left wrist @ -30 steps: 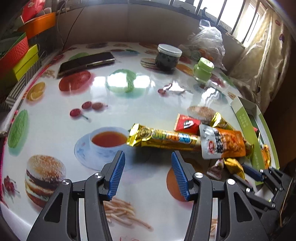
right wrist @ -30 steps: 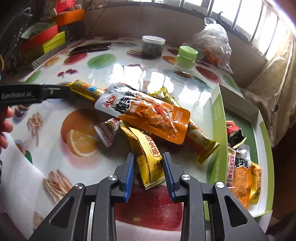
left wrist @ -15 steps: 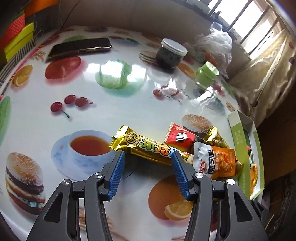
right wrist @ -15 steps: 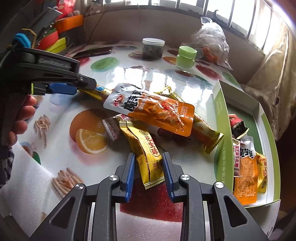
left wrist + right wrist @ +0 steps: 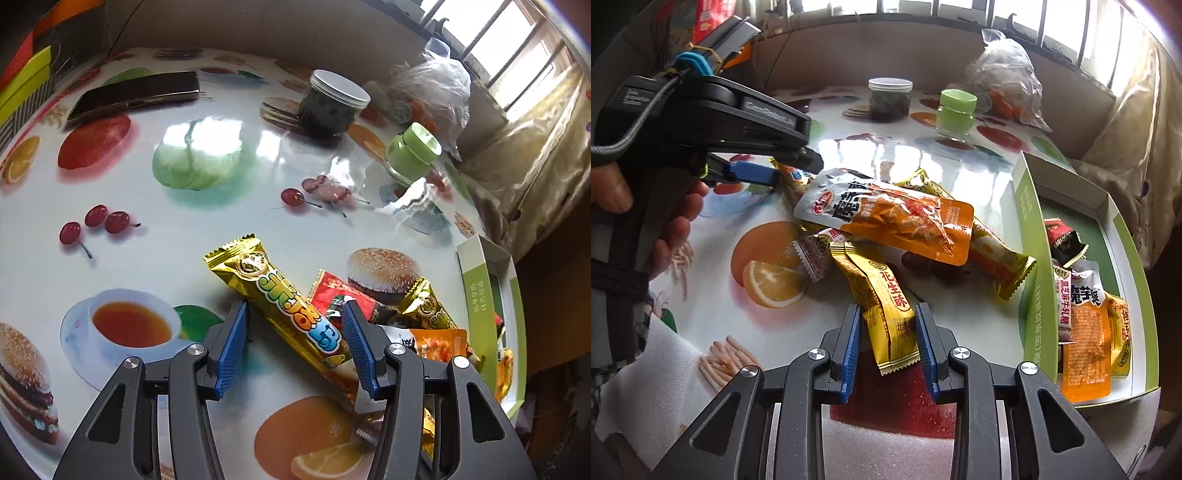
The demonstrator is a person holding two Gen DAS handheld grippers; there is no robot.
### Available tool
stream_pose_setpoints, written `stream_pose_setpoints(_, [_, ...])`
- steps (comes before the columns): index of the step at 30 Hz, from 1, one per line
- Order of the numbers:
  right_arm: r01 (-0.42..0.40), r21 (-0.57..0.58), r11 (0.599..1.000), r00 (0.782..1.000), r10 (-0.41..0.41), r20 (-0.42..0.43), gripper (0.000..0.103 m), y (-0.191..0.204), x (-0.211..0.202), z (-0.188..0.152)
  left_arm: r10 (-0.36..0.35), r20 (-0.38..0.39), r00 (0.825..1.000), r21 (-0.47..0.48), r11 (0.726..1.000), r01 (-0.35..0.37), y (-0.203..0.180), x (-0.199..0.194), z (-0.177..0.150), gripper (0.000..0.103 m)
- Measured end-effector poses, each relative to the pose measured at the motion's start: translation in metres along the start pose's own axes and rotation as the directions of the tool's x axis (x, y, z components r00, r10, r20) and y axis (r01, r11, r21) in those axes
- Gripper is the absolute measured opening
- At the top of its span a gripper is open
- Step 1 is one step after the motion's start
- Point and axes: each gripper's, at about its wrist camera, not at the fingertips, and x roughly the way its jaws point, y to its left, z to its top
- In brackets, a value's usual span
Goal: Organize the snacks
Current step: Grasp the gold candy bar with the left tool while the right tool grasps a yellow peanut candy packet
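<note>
Gold foil bar (image 5: 291, 306) lies slantwise between my left gripper (image 5: 295, 343) pads, jaws parted, untouched. I judge squaring across its middle before closing best. My right gripper (image 5: 888, 347) straddles the yellow packet (image 5: 882, 314); whether it is pinched, I cannot tell.

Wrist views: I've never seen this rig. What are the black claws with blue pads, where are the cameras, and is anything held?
No robot here: a person holds a two-finger tool in each hand, and a fisheye camera on each looks along its fingers. The left wrist view shows the left tool open astride a gold snack bar. The right wrist view shows the right tool with a yellow snack packet between its pads, apparently not pinched. Both snacks lie on the food-print table, in a pile with an orange pouch. A green box already holds some snacks. A phone lies farther back.
</note>
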Motion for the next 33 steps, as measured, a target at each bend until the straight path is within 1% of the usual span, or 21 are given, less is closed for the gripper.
stream_pose_setpoints(4, [-0.003,0.011,1.0,1.0,0.003,0.003,0.028,-0.001,0.0,0.0,0.028,0.011,1.0,0.031,0.999,-0.029,-0.005,0.001,-0.002,0.053])
stream_pose_setpoints(5, [-0.003,0.014,1.0,1.0,0.003,0.004,0.028,-0.002,0.0,0.0,0.034,0.012,0.999,0.038,0.999,-0.035,-0.006,0.001,-0.002,0.051])
stream_pose_setpoints(6, [-0.003,0.018,1.0,1.0,0.003,0.005,0.028,-0.002,0.0,-0.001,0.046,0.013,0.999,0.044,0.998,-0.046,-0.007,0.001,-0.003,0.047])
stream_pose_setpoints(7, [-0.004,0.02,1.0,1.0,0.004,0.004,0.028,-0.003,0.0,-0.001,0.043,0.012,0.999,0.046,0.998,-0.044,-0.006,0.001,-0.003,0.046])
stream_pose_setpoints(10, [-0.005,0.027,1.0,1.0,0.005,0.003,0.028,-0.003,-0.001,-0.001,0.03,0.009,1.0,0.036,0.999,-0.03,-0.004,0.0,-0.003,0.038])
stream_pose_setpoints(12, [-0.006,0.03,1.0,1.0,0.006,0.003,0.028,-0.003,-0.002,-0.002,0.04,0.017,0.999,0.048,0.998,-0.041,-0.004,-0.001,-0.005,0.032])
stream_pose_setpoints(18, [-0.01,0.047,0.999,1.0,0.01,0.006,0.028,-0.005,-0.004,-0.003,0.057,0.025,0.998,0.076,0.995,-0.059,-0.002,-0.006,-0.009,0.027])
stream_pose_setpoints(33, [-0.017,0.07,0.997,0.999,0.014,0.042,0.027,-0.007,-0.016,-0.004,0.026,0.049,0.998,0.109,0.994,-0.031,0.006,-0.03,-0.032,0.025])
